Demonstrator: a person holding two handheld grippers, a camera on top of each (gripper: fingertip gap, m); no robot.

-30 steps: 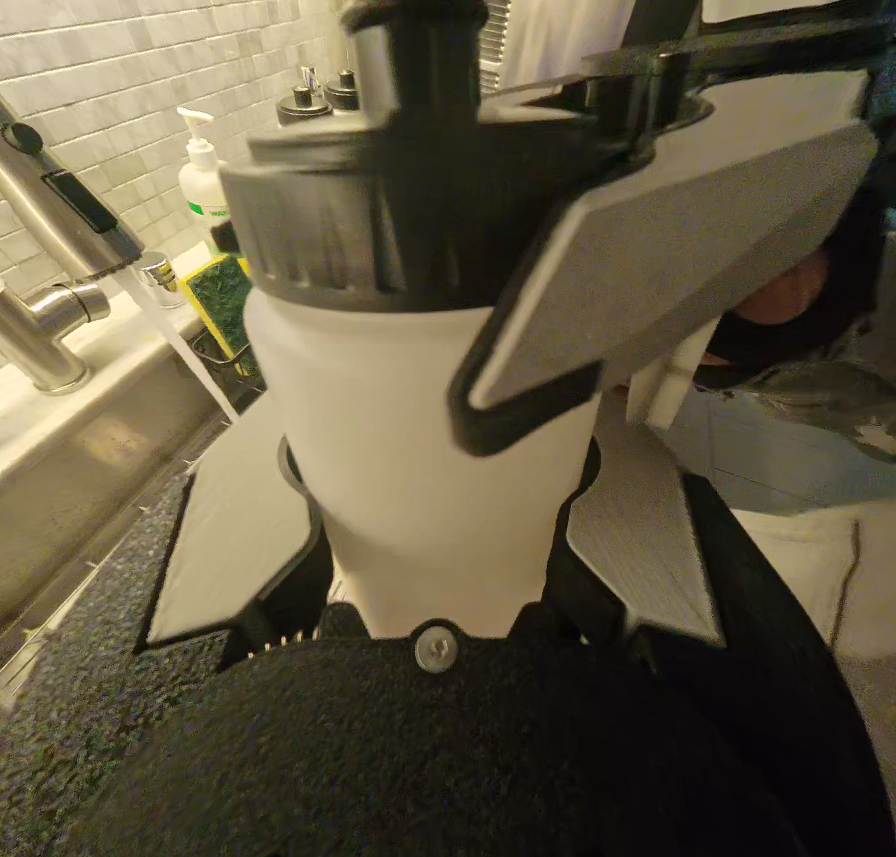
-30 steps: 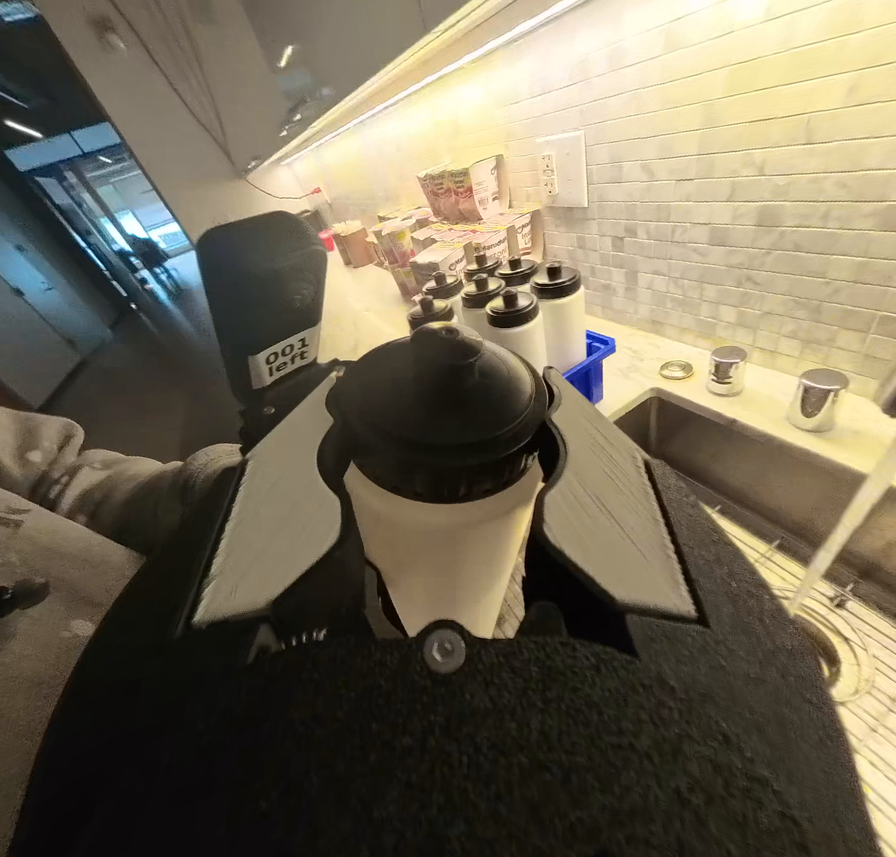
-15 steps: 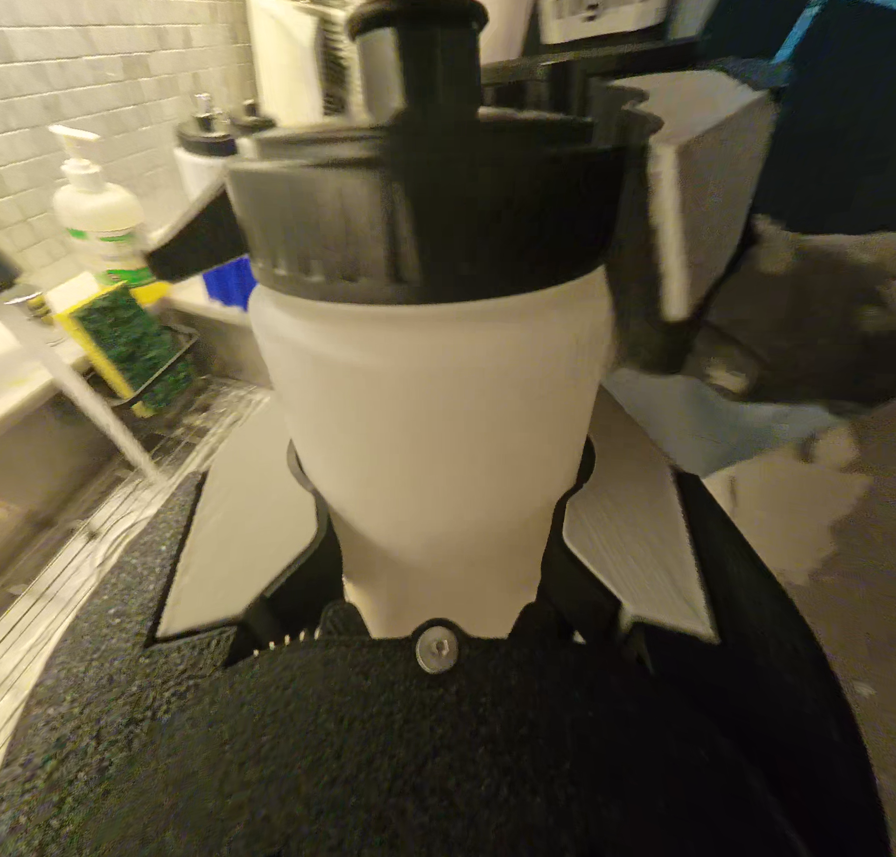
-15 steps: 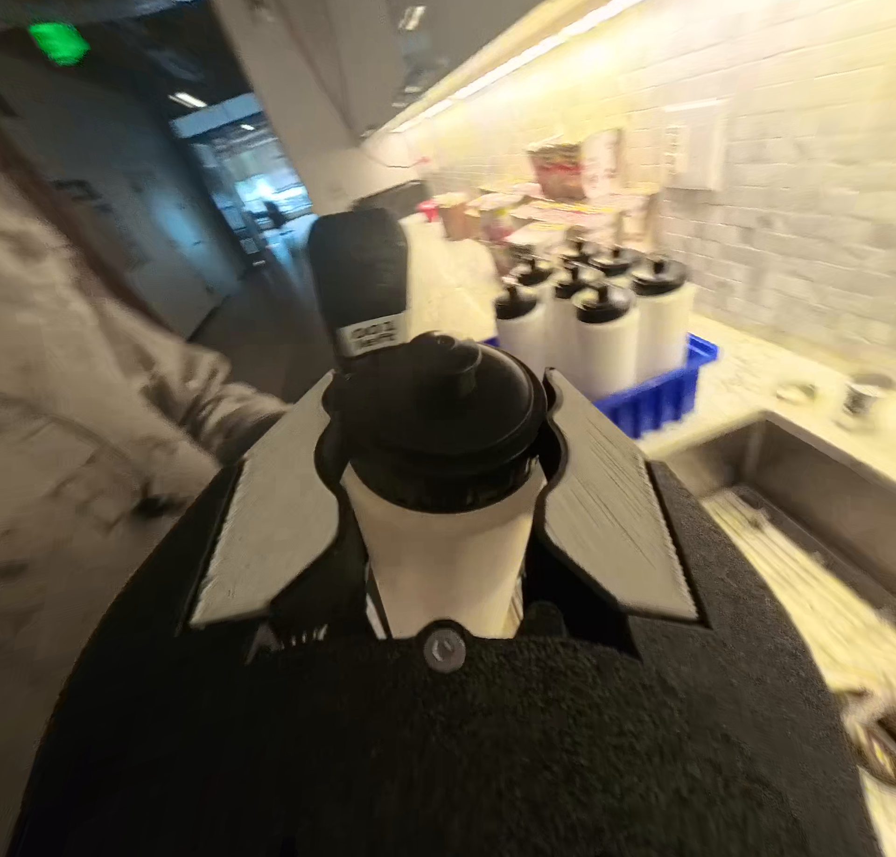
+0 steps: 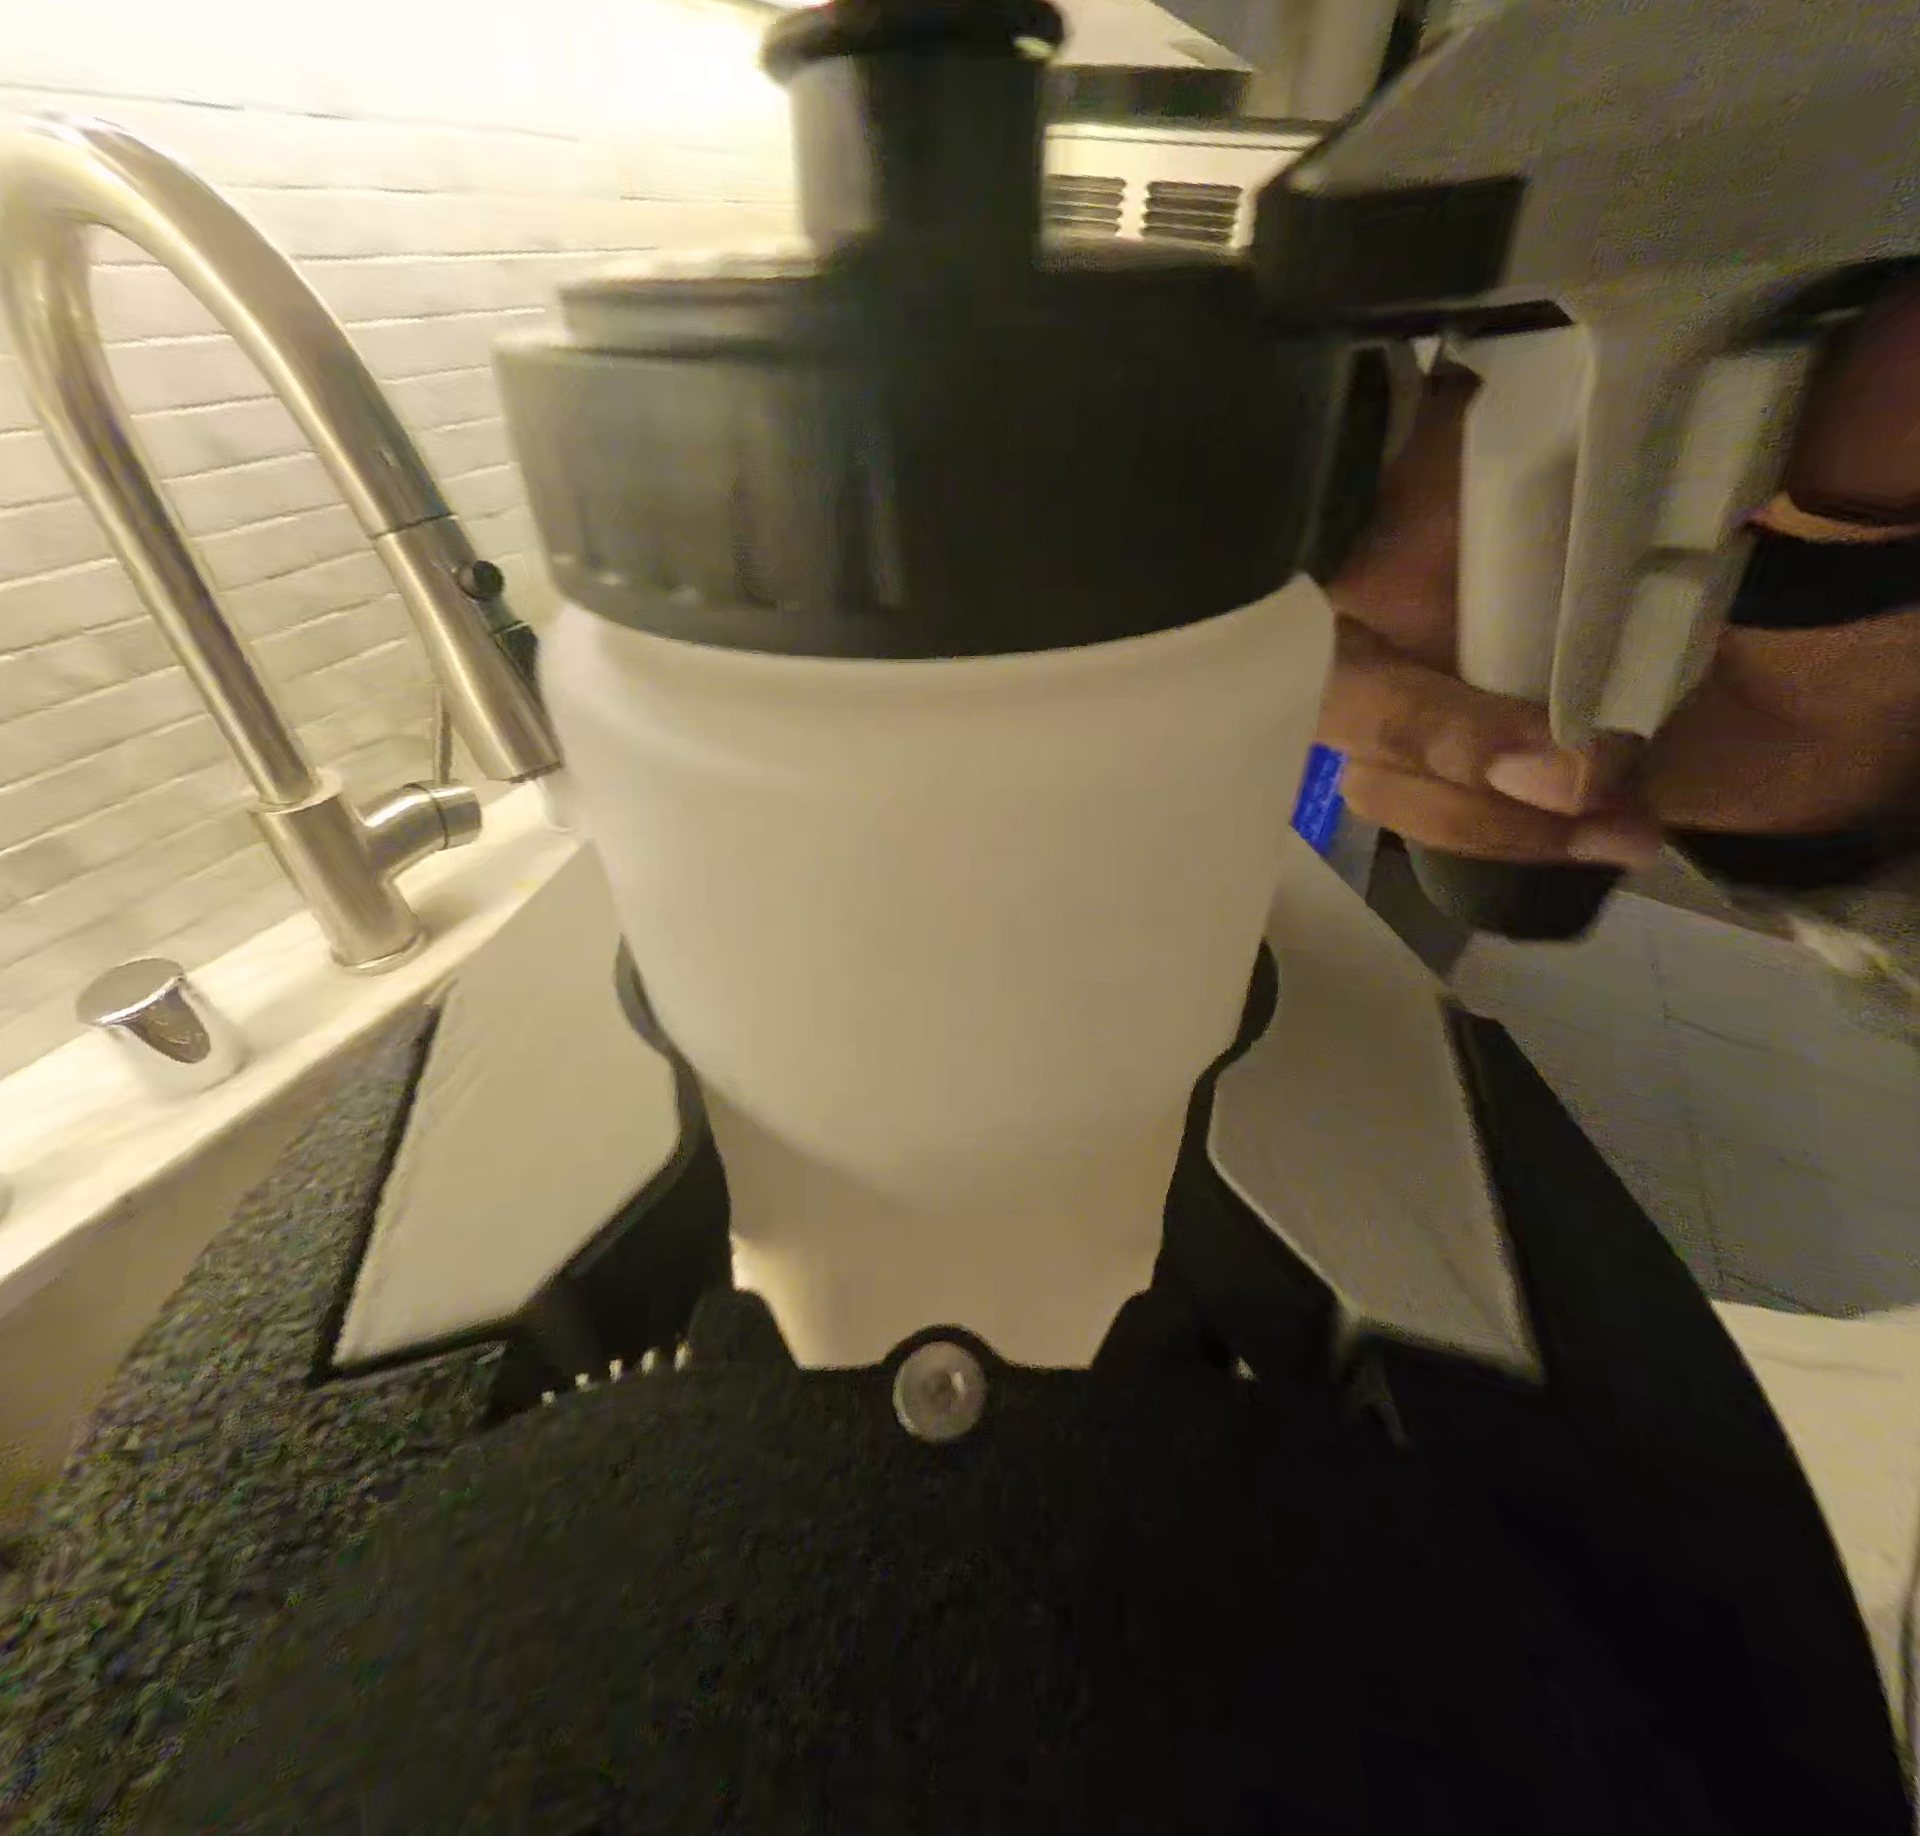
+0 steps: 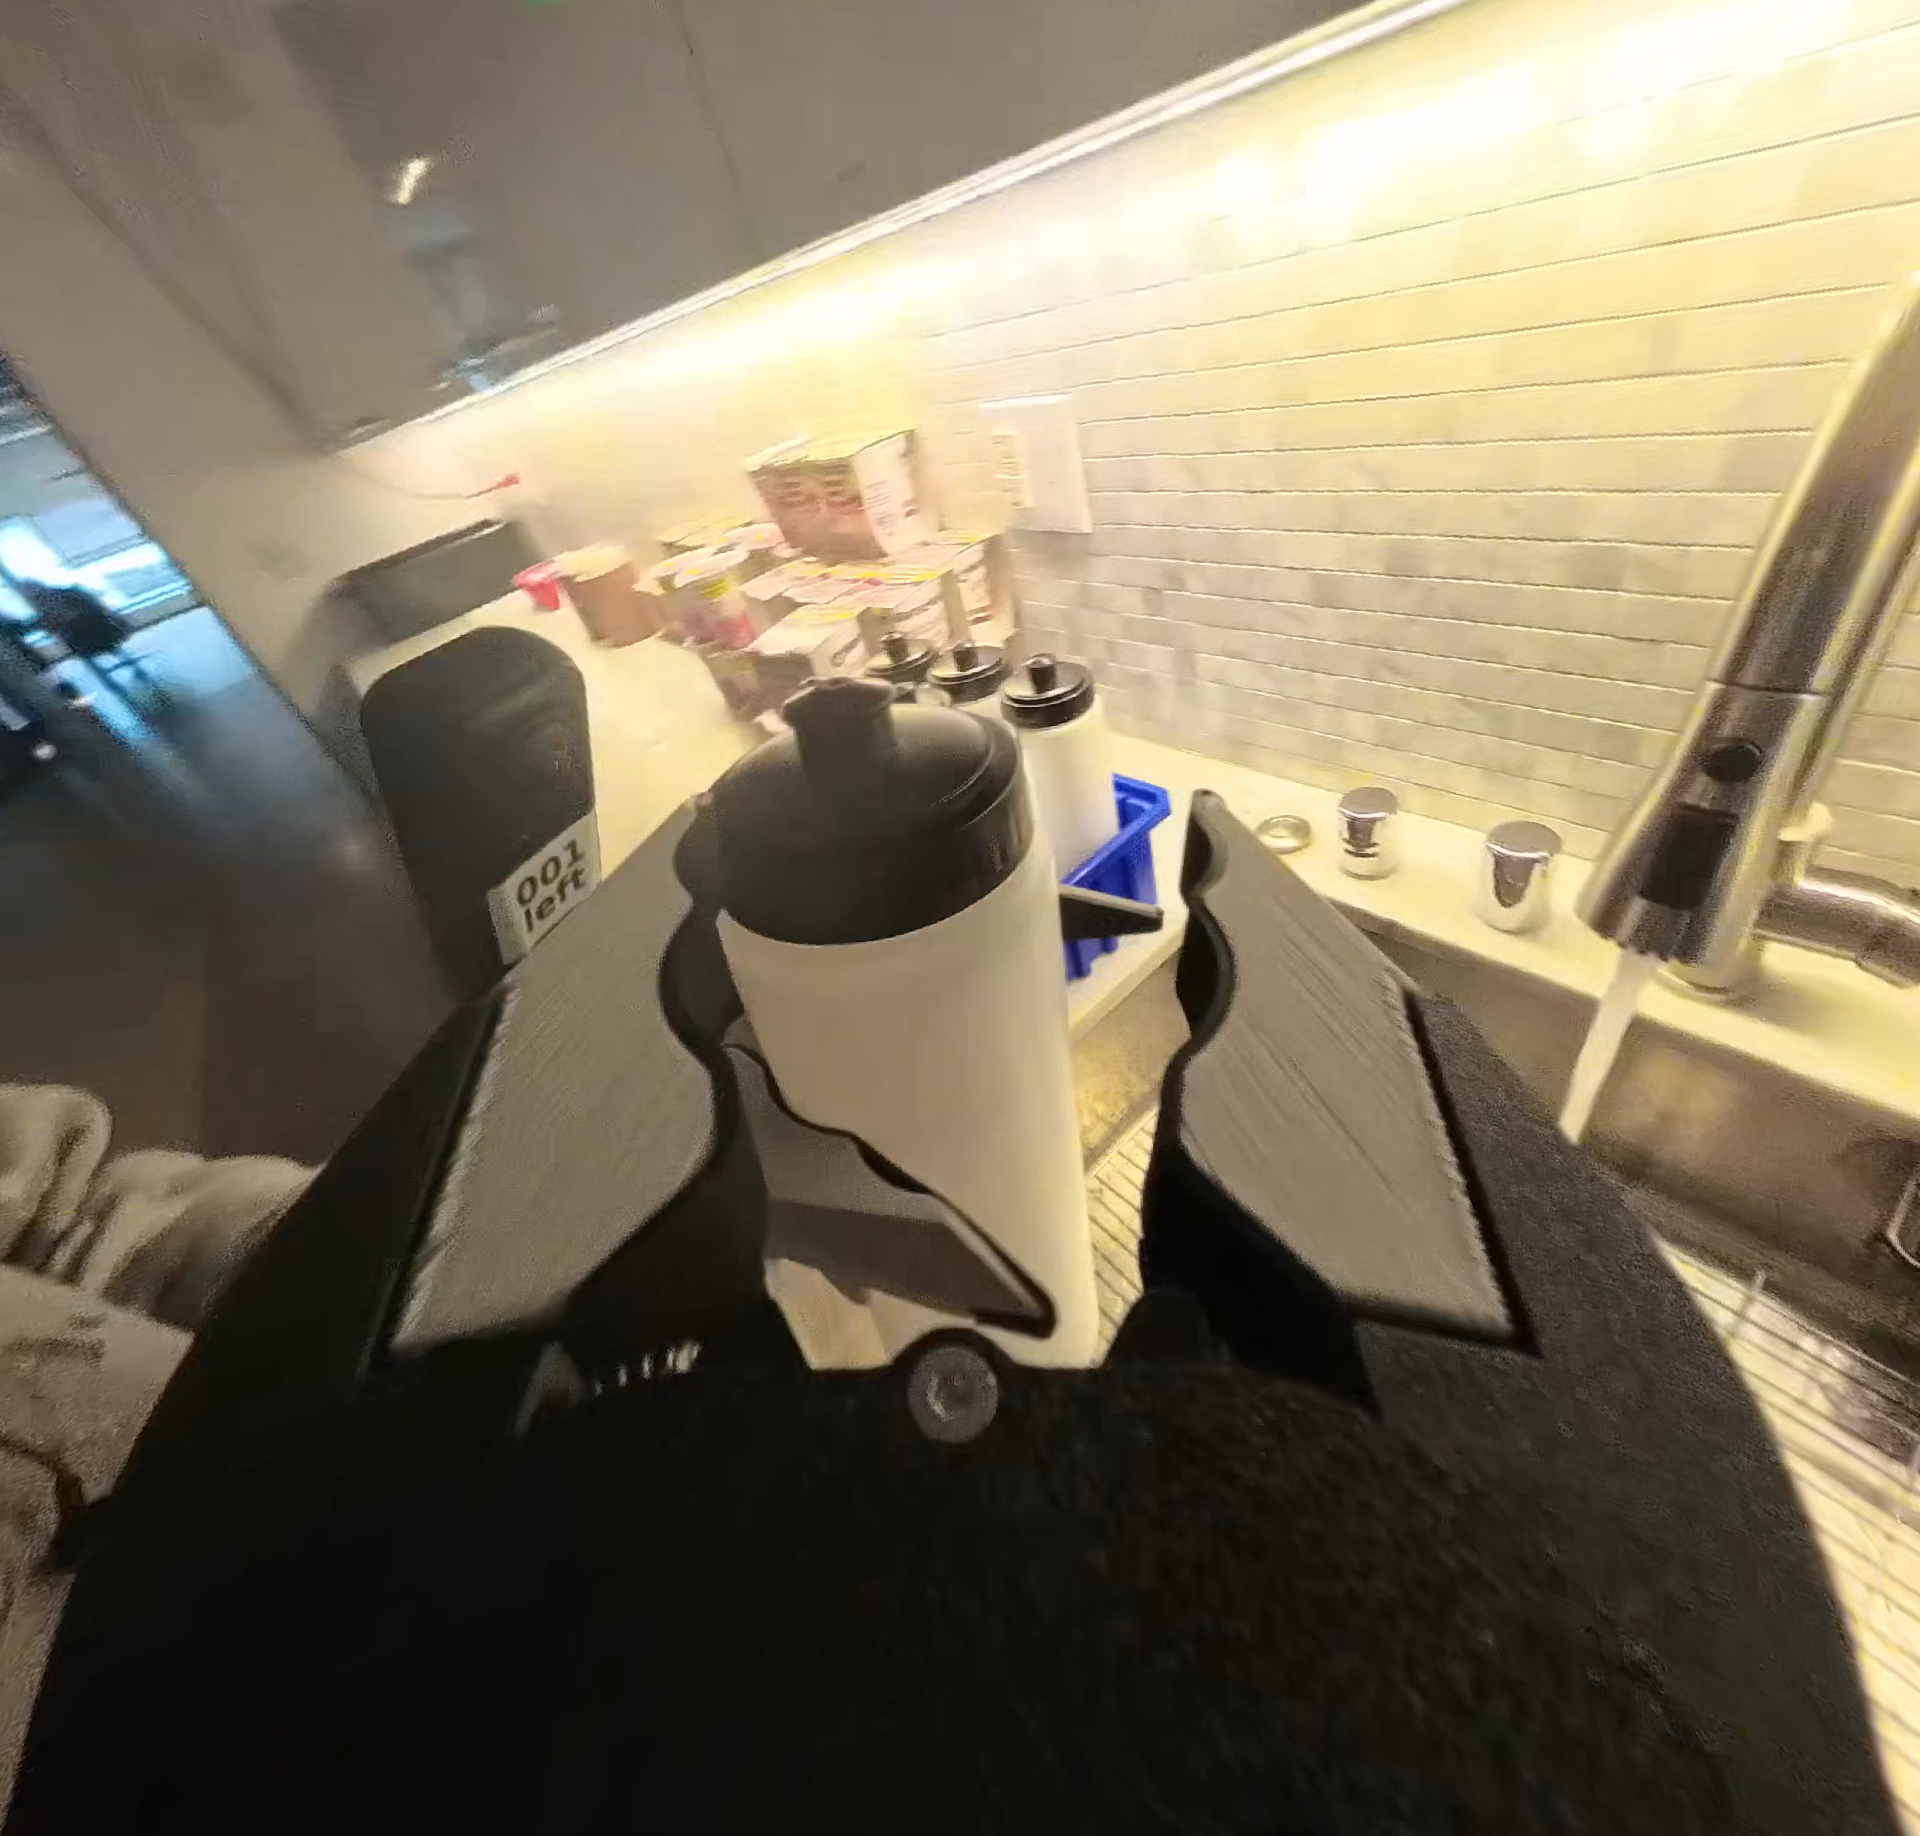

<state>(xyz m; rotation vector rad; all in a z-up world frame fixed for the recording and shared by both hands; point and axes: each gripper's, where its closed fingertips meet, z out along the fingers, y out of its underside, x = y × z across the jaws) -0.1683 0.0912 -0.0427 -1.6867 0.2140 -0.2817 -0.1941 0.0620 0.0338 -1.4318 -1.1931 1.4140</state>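
Observation:
A white squeeze bottle [image 5: 935, 851] with a black pull-top cap [image 5: 914, 436] stands upright in my left gripper [image 5: 945, 965], which is shut on its lower body. My right gripper [image 6: 945, 820] is open, its jaws spread on either side of the cap [image 6: 873, 820], the left jaw close to it and the right jaw well clear. In the right wrist view the bottle [image 6: 904, 1059] shows with a left-gripper finger [image 6: 883, 1225] across its base. In the left wrist view the right gripper's body [image 5: 1610, 228] and the hand [image 5: 1455, 747] holding it sit at the upper right.
A curved steel faucet [image 6: 1745, 799] runs water [image 6: 1600, 1038] into a steel sink [image 6: 1714, 1111] with a wire grid [image 6: 1818, 1371]. A blue bin [image 6: 1122, 872] with more capped bottles stands on the counter. Stacked boxes [image 6: 831, 560] and a tiled wall lie behind.
My right gripper has opened and let go of the bottle's cap. Both views have swung toward the faucet. The left gripper still holds the bottle.

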